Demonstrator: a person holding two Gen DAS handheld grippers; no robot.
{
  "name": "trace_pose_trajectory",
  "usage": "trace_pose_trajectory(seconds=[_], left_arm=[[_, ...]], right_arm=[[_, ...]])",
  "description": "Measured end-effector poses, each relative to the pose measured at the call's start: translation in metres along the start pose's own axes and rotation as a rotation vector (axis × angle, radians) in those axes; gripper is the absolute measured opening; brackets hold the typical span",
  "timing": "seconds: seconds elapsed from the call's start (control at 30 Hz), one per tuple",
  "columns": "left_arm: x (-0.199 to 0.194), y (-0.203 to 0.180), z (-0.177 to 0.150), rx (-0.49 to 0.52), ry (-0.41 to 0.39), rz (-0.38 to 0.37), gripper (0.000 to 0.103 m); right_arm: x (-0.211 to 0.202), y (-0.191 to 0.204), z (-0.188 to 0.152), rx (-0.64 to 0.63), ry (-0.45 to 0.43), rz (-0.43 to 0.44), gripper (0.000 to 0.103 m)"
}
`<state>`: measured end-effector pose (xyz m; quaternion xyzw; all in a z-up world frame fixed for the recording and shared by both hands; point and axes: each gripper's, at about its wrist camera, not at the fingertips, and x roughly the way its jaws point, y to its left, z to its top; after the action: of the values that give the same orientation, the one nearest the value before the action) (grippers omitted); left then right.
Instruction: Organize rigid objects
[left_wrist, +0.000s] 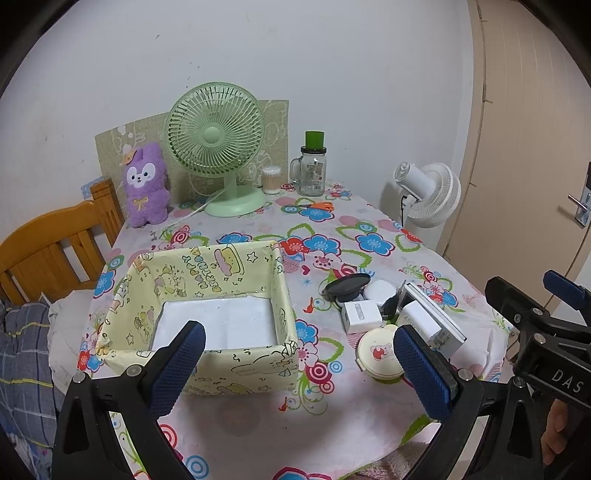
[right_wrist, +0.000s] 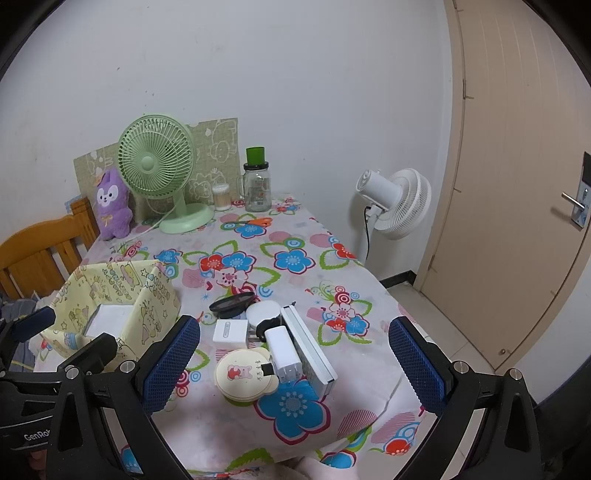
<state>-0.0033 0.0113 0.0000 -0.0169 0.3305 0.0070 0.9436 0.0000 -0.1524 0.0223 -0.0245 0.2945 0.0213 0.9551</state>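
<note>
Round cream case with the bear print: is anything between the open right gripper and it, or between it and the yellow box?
Nothing visible blocks either. The right gripper hangs open with the round cream case nearest it in the pile; only a small black piece rests on its right edge. Bare tablecloth separates it from the yellow box, whose top is open.

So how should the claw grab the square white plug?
Probably from above, pinching the two flat sides of the square white charger. It lies flat on the tablecloth with its left side free, and the right claw is open and nearest. The prongs face the cluttered side, so avoid that end.
</note>
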Motion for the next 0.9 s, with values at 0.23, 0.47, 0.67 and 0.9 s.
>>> trace_pose_trajectory(seconds=[0.23, 0.47, 0.67, 0.9], left_arm=[[0.0001, 0.0019, -0.0024, 0.007, 0.003, 0.014, 0.103], [0.0003, 0.001, -0.0044, 0.012, 0.005, 0.008, 0.103], [0.0005, -0.0037, -0.0033, 0.022, 0.001, 0.003, 0.103], [0.0024, -0.0061, -0.0027, 0.019, -0.005, -0.007, 0.103]], right_arm=[[0.0016, 0.0028, 0.0004, 0.001, 0.003, 0.019, 0.103], [0.0024, 0.0049, -0.0022, 0.0, 0.008, 0.023, 0.103], [0.0033, 0.0047, -0.0041, 0.003, 0.011, 0.018, 0.103], [0.0042, 0.0071, -0.0034, 0.003, -0.003, 0.028, 0.103]])
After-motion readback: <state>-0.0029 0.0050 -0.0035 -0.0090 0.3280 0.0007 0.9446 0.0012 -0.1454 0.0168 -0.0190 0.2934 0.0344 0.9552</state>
